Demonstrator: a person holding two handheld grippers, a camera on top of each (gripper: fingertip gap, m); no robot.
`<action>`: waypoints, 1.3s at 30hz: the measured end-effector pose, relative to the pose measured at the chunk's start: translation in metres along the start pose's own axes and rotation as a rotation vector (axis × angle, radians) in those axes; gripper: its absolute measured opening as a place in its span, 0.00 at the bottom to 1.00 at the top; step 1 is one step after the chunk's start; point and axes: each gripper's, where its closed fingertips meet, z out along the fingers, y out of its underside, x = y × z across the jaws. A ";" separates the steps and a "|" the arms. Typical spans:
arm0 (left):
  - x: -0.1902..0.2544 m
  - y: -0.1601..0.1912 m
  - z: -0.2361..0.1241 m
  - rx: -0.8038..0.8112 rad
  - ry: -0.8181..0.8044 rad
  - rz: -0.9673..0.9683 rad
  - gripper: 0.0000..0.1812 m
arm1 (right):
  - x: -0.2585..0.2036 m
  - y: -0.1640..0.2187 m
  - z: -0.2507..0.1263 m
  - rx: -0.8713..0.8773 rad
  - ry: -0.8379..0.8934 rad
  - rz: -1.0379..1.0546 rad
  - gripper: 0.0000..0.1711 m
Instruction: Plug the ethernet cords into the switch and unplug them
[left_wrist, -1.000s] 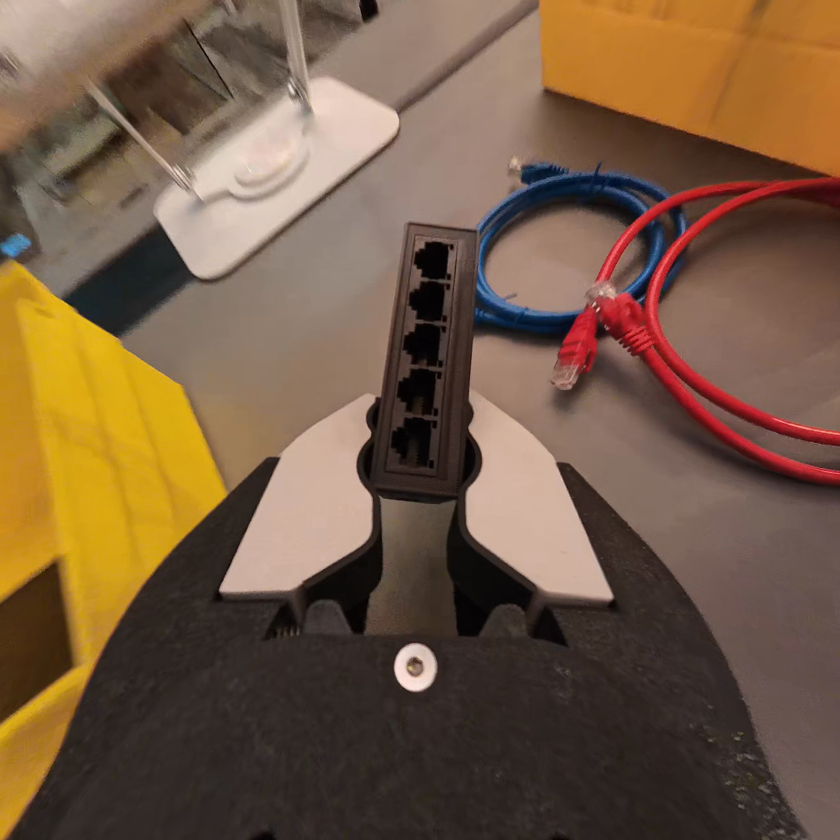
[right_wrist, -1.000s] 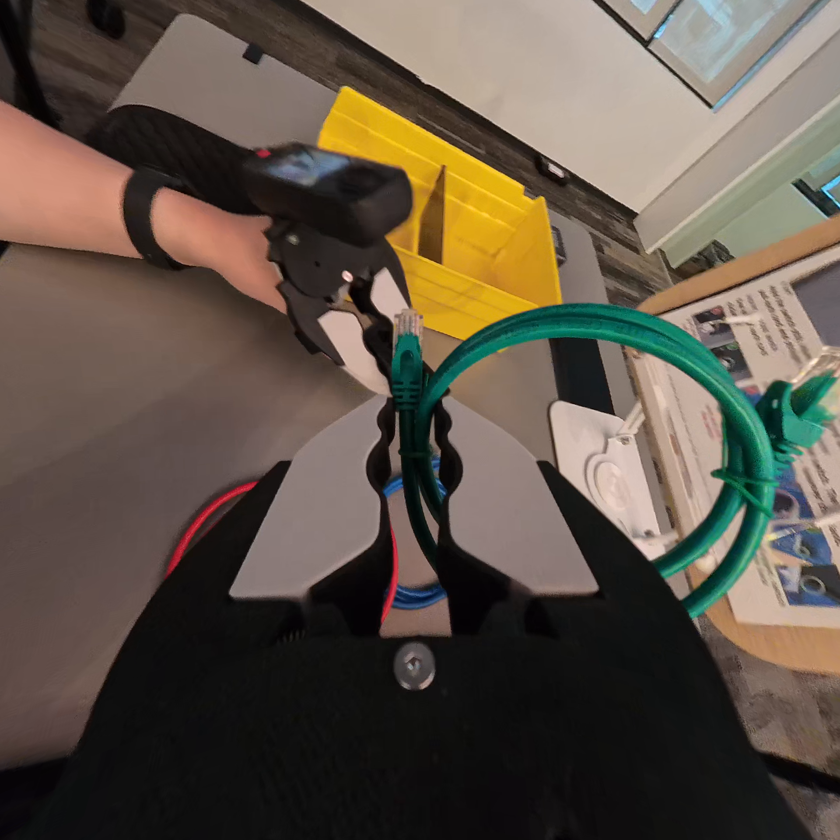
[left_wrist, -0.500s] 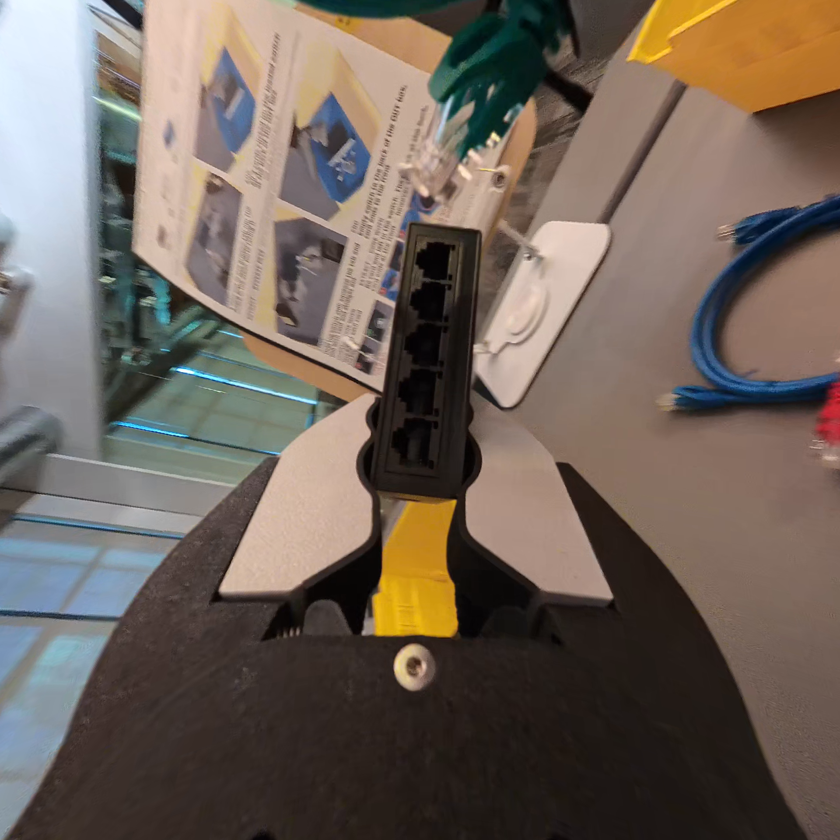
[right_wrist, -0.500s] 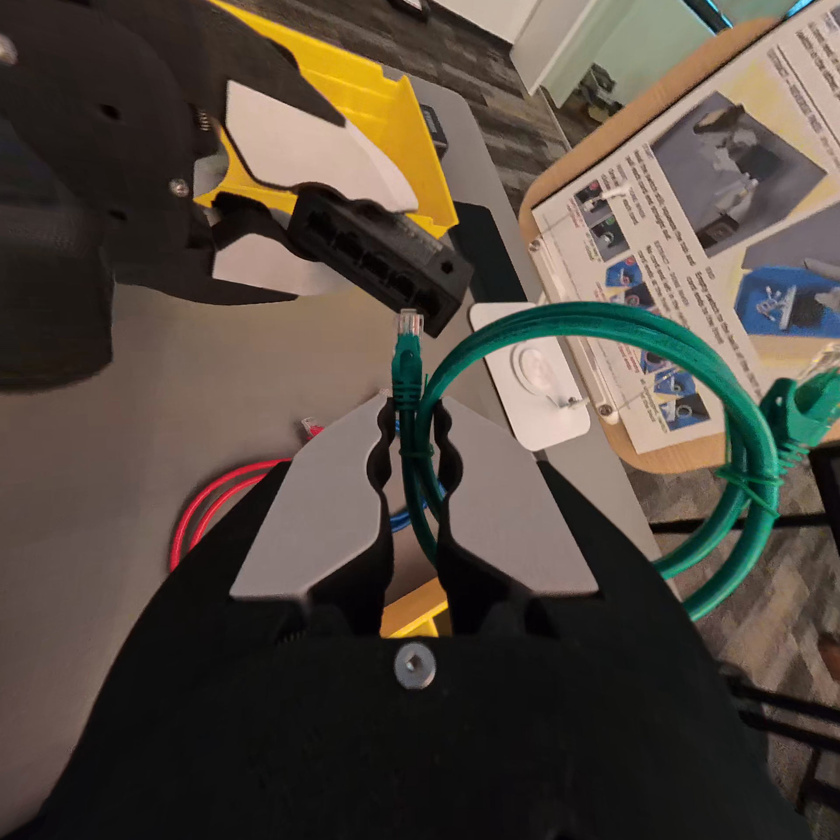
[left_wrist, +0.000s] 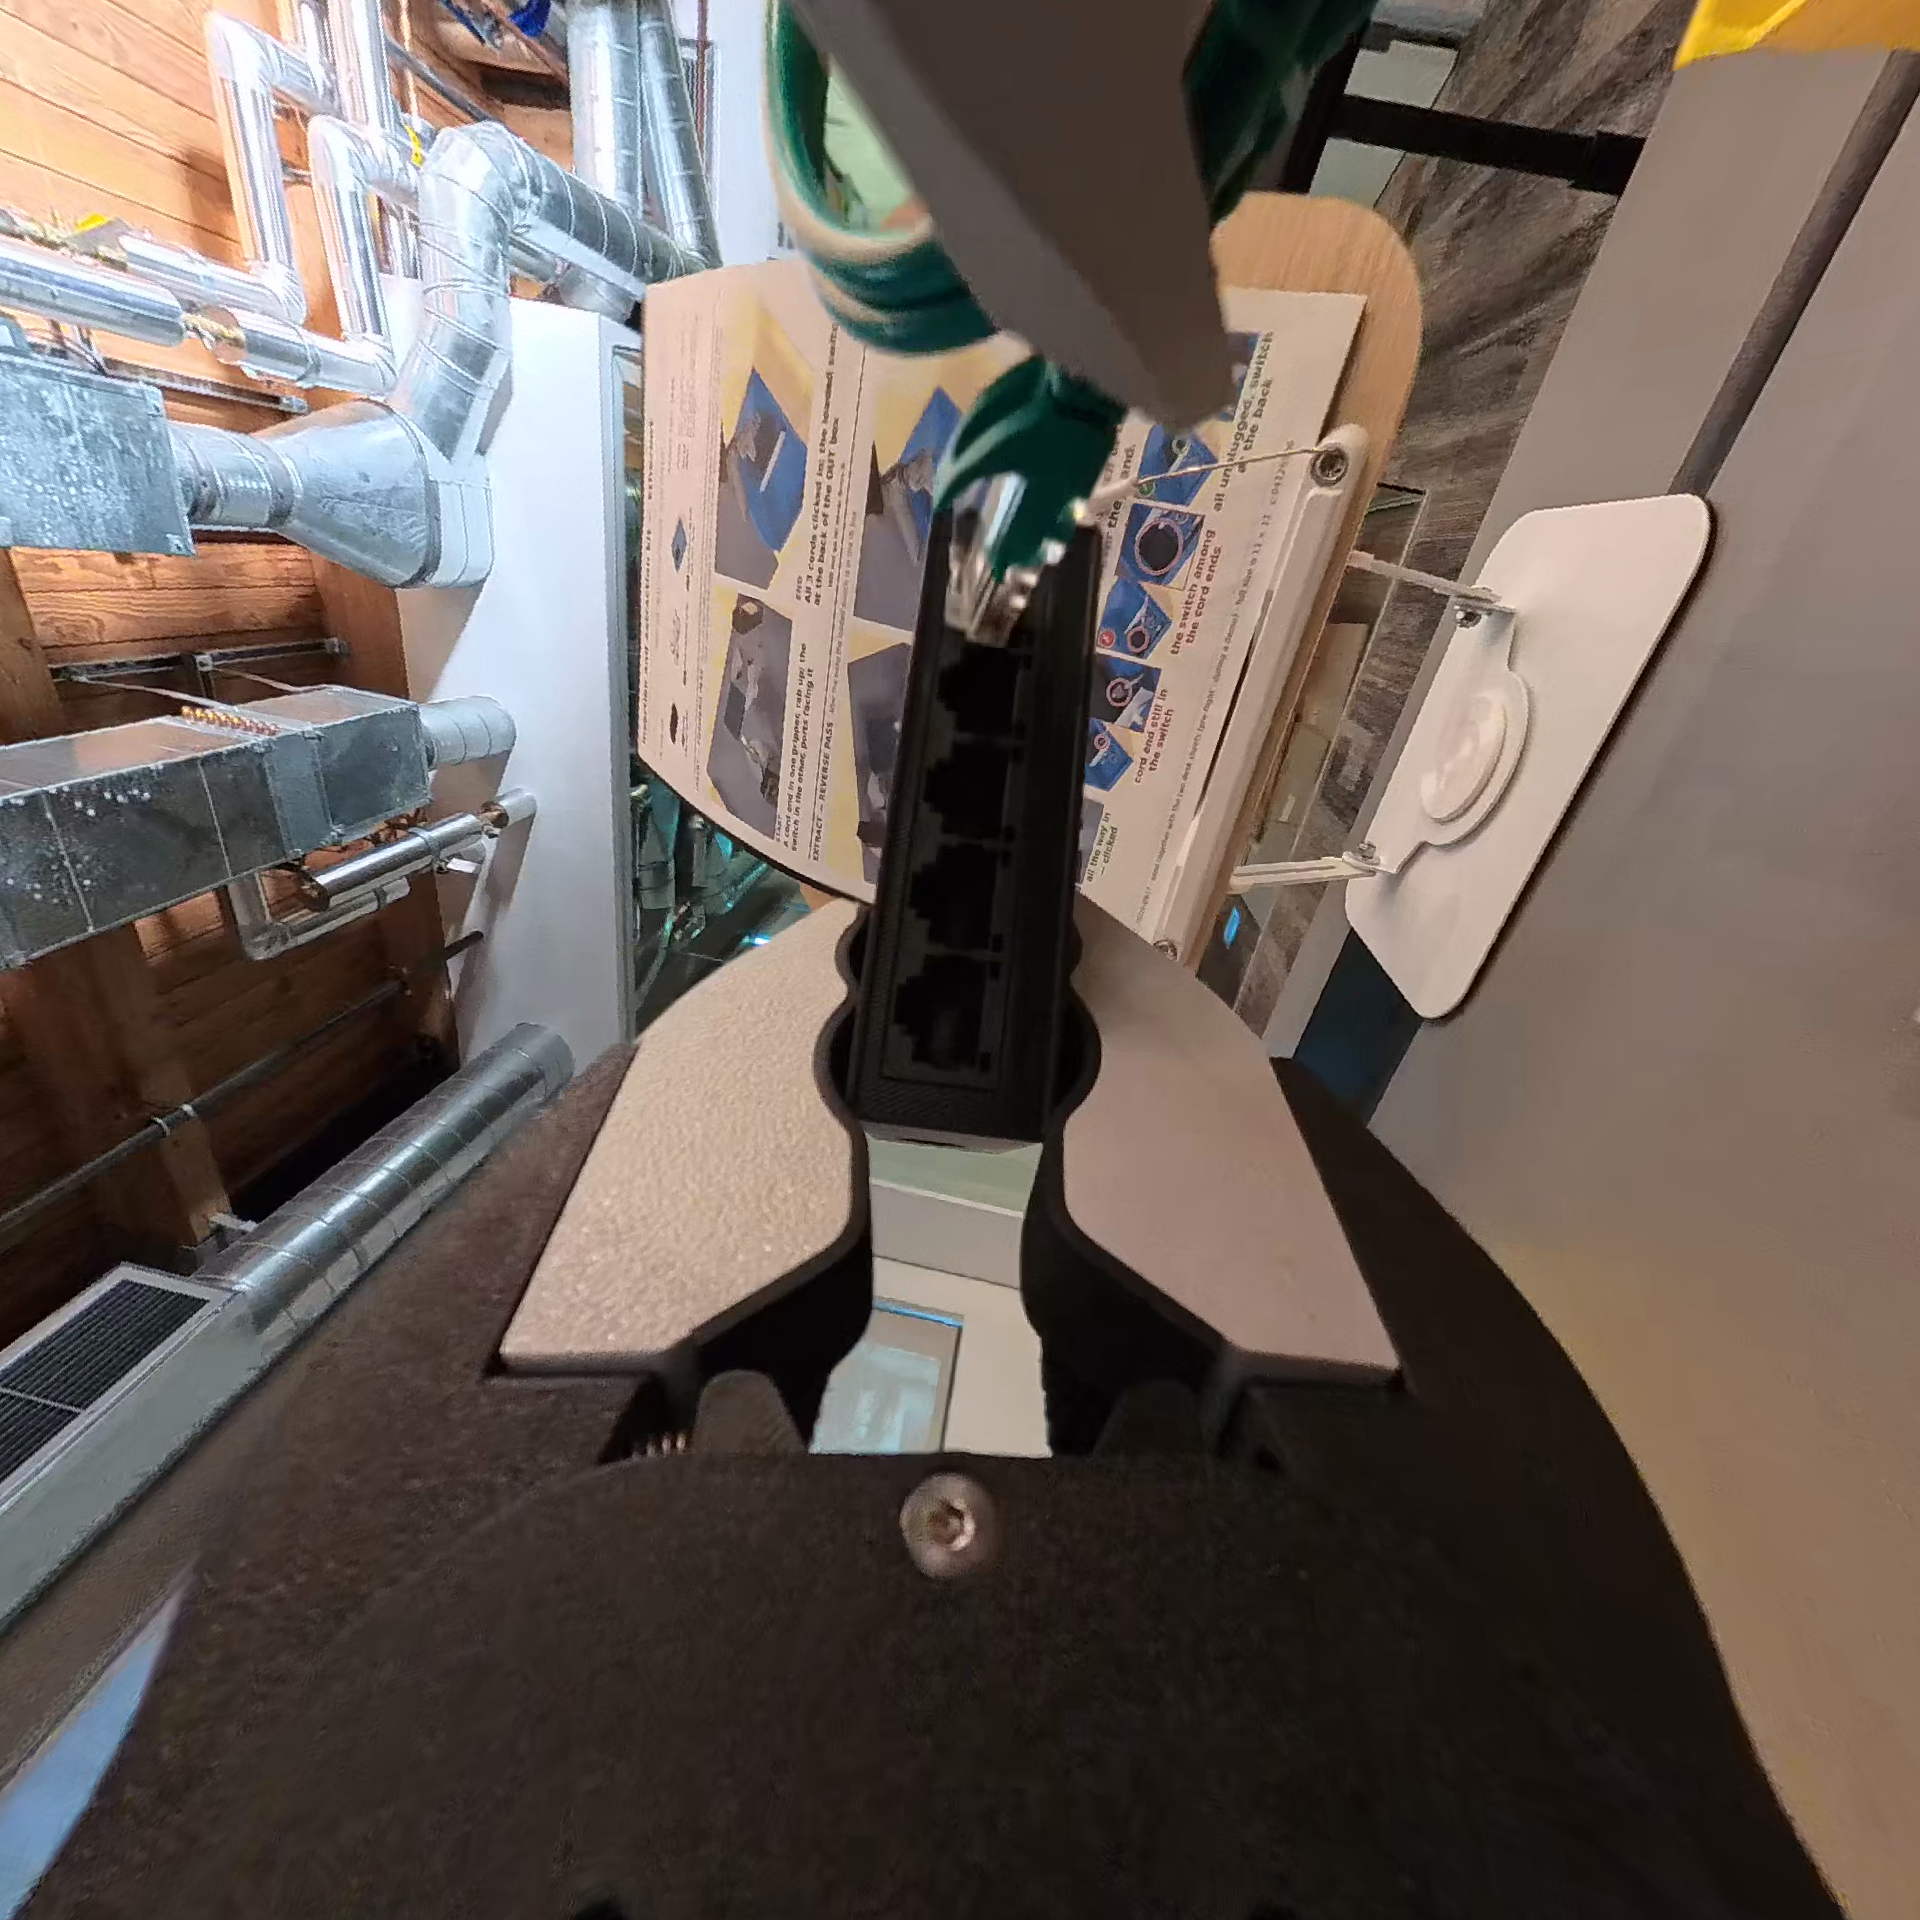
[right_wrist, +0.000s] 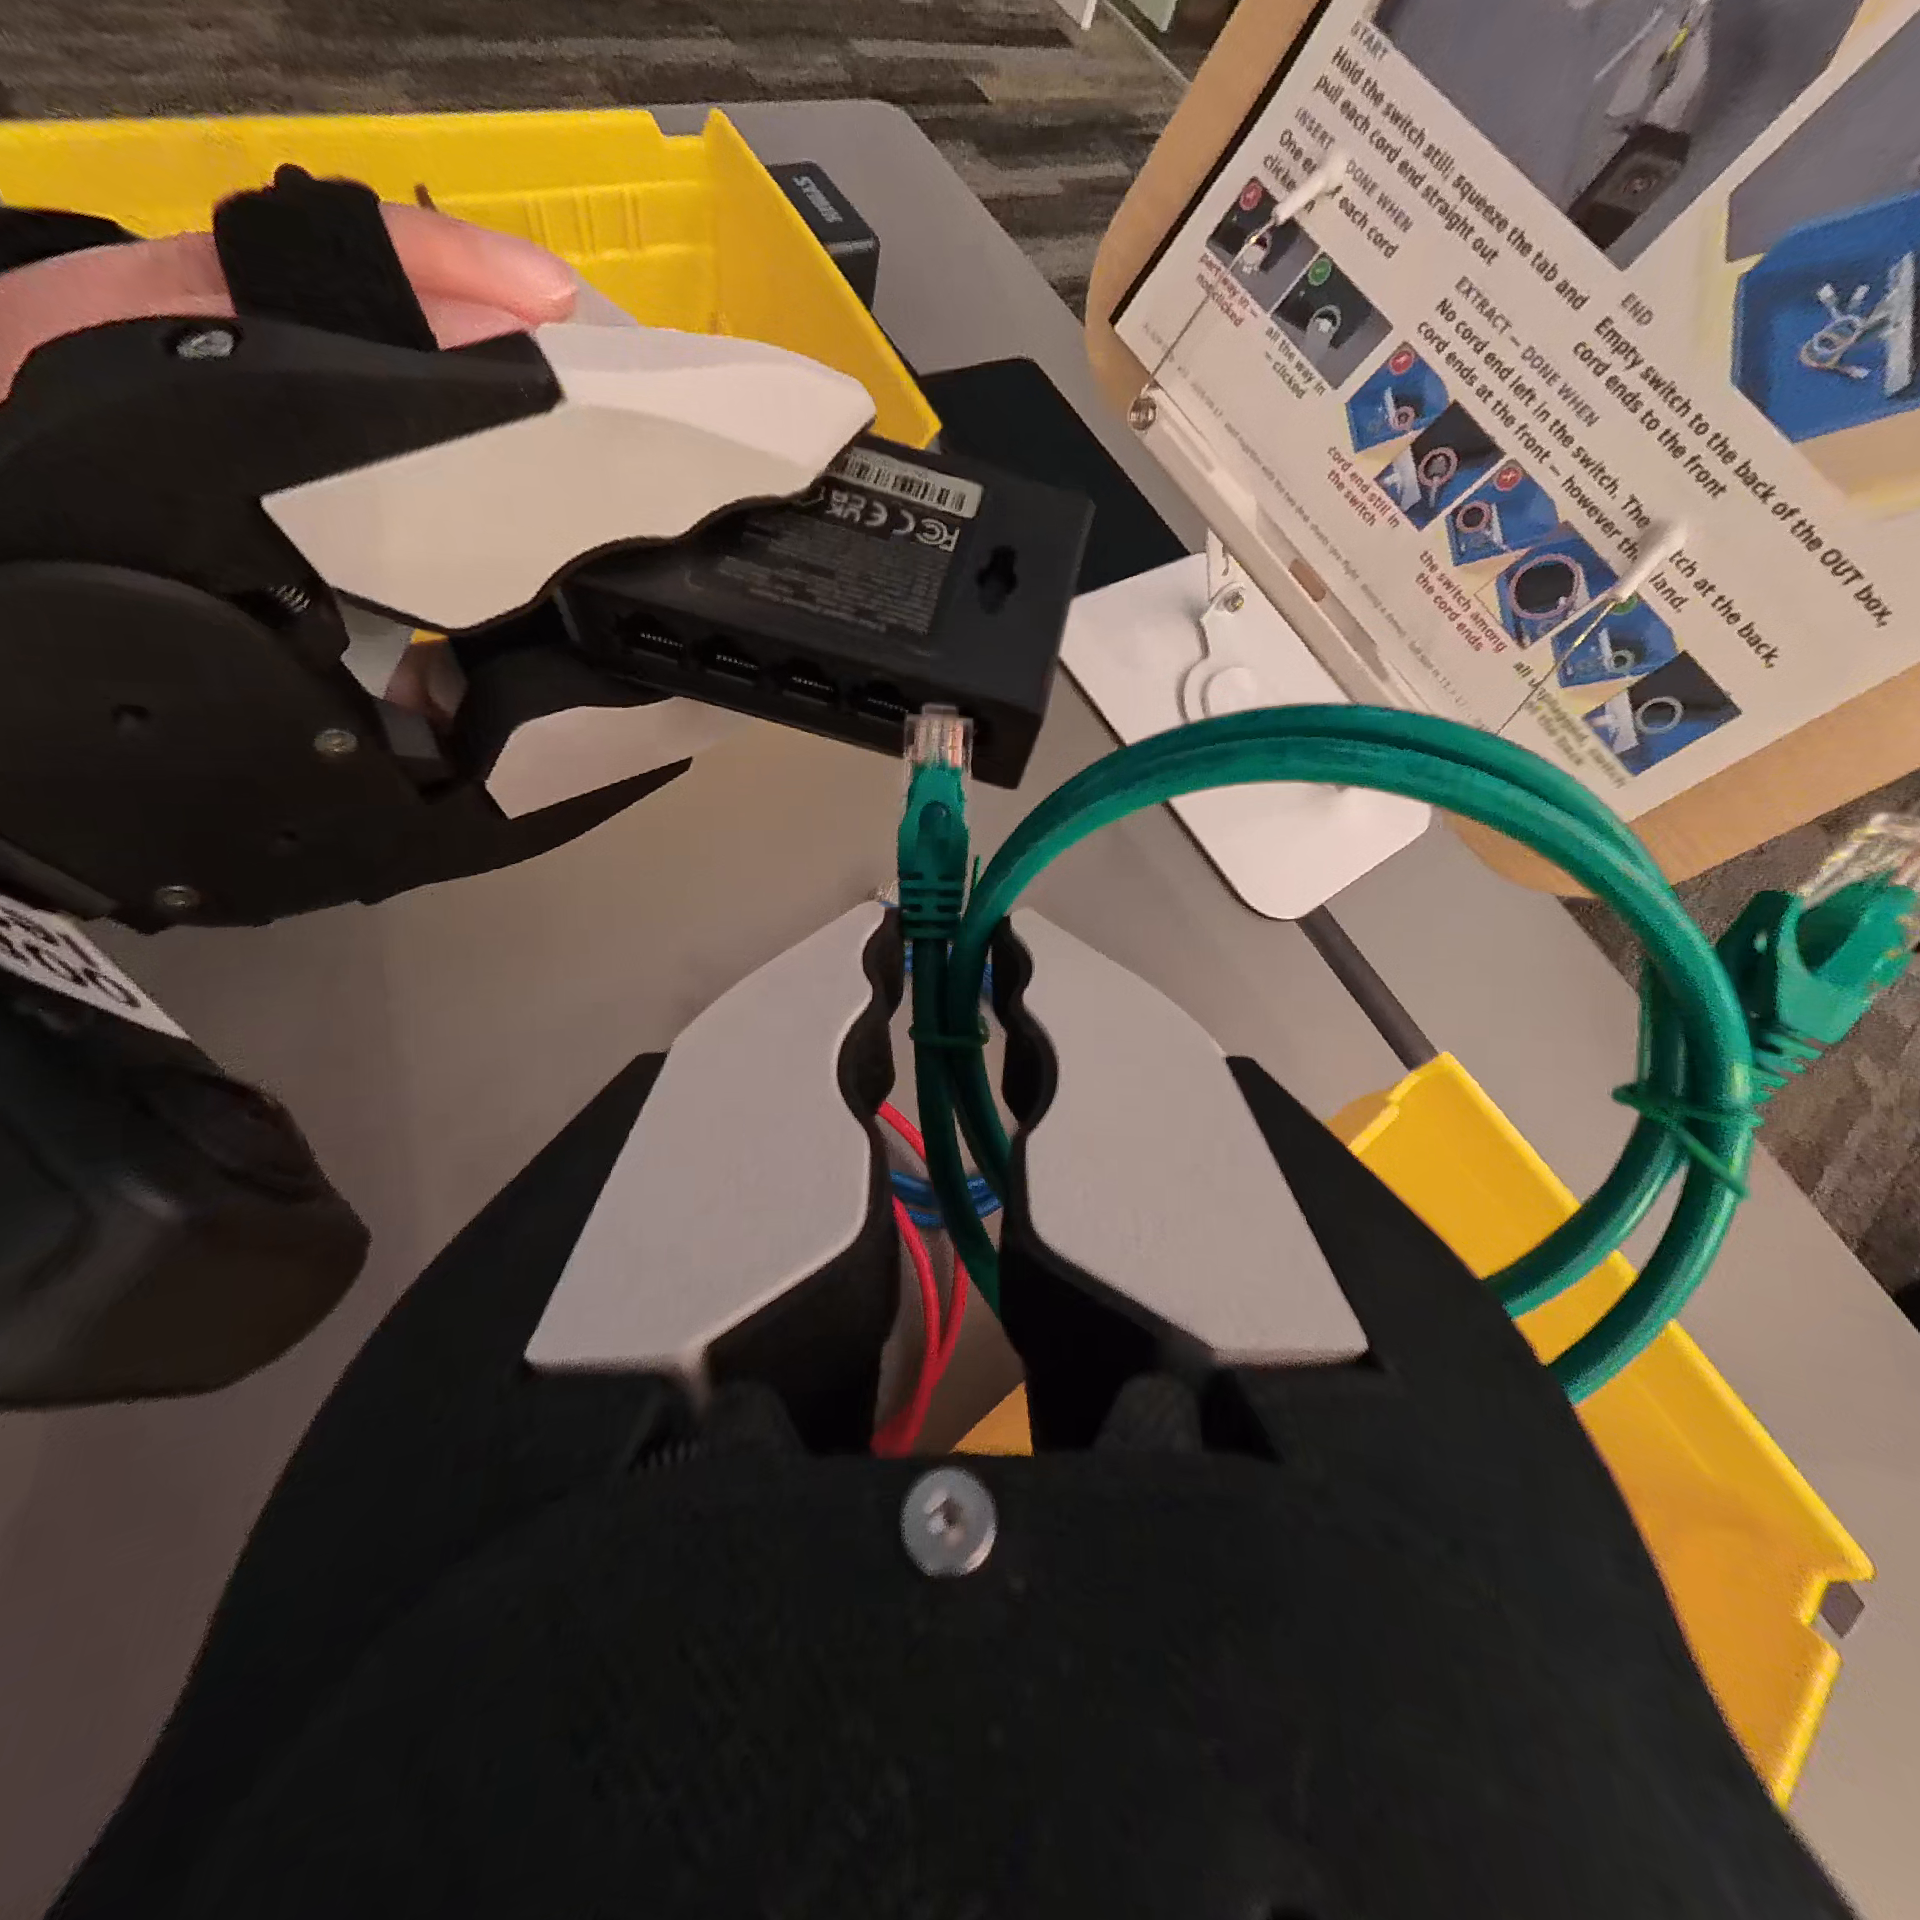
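My left gripper (left_wrist: 961, 997) is shut on the near end of a black switch (left_wrist: 982, 831) and holds it in the air, its row of ports facing the camera. The right wrist view shows the same gripper (right_wrist: 686, 623) clamping the switch (right_wrist: 883, 582) from above and below. My right gripper (right_wrist: 945, 966) is shut on a coiled green ethernet cord (right_wrist: 1403, 769), just behind one plug. That clear-tipped plug (right_wrist: 935, 743) sits at the mouth of the switch's end port; in the left wrist view the plug (left_wrist: 1003, 540) is at the farthest port. The cord's other plug (right_wrist: 1849, 914) hangs free at right.
A grey table (right_wrist: 520, 987) lies below. Yellow bins stand at the back (right_wrist: 623, 197) and at the near right (right_wrist: 1621, 1403). An instruction sheet on a wooden board (right_wrist: 1558, 364) stands on a white base (right_wrist: 1278, 831). Red (right_wrist: 925, 1299) and blue cords lie under my right gripper. Spacing between my two grippers at the tips: around 9 cm.
Both grippers have come together: the switch has swung up off the table view and the green plug has moved from a short gap below the switch to its end port. Both grasps have held.
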 end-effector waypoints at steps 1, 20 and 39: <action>0.001 0.000 0.000 -0.002 -0.008 0.009 0.17 | -0.001 0.001 0.002 -0.013 0.005 0.004 0.10; 0.016 -0.016 -0.005 0.080 0.003 0.179 0.16 | 0.010 0.013 0.016 -0.051 0.023 0.151 0.09; -0.032 -0.017 -0.019 0.145 -0.001 -0.182 0.43 | 0.001 -0.049 0.010 0.400 0.136 -0.034 0.09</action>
